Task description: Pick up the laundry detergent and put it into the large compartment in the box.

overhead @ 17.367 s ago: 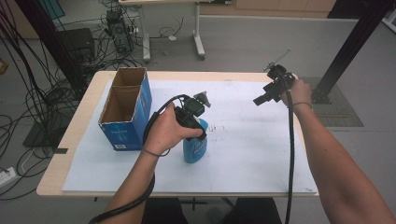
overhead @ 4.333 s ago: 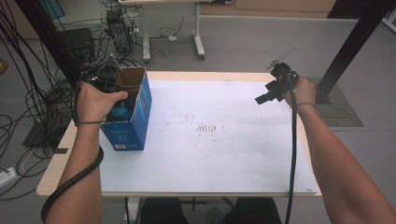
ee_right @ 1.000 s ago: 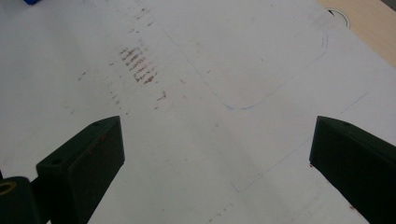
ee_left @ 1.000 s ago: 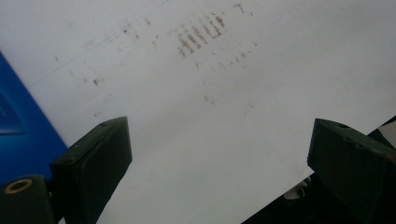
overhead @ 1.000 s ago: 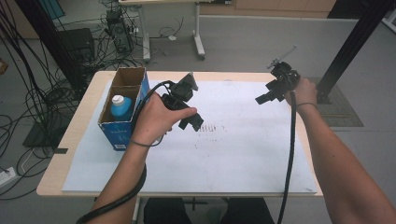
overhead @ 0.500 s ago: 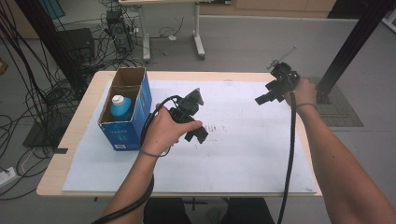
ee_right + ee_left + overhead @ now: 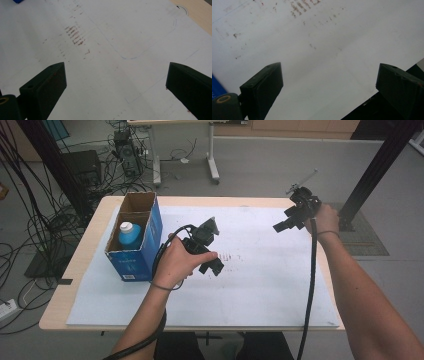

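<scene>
**Bottle boxed, both grippers free above the sheet**

Grey floor, loose cables and a second desk form the background; in front lies a wooden surface covered by a white sheet marked with faint reddish smudges near its middle. Read from left to right. At the left edge of the sheet stands an open blue cardboard box. Inside its near compartment a blue bottle with a white cap stands upright; the far compartment looks empty. Just right of the box, the left gripper hangs over the sheet, apart from the box and tilted down toward the smudges. Its fingers are spread wide with nothing between them, as the left gripper view confirms: bare paper fills the gap, and a sliver of blue box sits at that view's lower left. Well to the right, near the far right corner, the right gripper is held above the sheet, its fingers likewise spread and empty.

Progress, as a judgement: the placing of the bottle in the box appears complete, since it rests there unheld. No other loose item lies on the sheet, so little seems left beyond bringing the hands to rest.
</scene>
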Motion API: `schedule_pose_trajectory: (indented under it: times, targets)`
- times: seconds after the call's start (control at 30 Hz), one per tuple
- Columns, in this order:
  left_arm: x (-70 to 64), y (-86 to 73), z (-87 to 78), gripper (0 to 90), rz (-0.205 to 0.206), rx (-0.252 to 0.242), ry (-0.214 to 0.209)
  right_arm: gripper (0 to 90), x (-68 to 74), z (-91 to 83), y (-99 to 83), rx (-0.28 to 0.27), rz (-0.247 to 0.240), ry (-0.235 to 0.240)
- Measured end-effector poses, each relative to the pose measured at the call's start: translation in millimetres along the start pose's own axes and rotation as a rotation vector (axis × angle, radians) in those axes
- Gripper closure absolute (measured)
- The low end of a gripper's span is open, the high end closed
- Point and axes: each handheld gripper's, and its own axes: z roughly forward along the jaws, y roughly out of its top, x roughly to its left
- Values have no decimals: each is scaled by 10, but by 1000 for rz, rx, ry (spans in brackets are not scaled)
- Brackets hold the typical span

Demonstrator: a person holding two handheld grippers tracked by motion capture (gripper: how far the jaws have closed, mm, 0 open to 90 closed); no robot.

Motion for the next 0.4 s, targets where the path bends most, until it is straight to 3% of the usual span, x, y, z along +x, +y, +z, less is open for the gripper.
schedule_pose_trajectory:
  times: [0.4]
  targets:
    - [-31,15,2,77,5,-7,-8,30,27,-31,2,10,-5,-8]
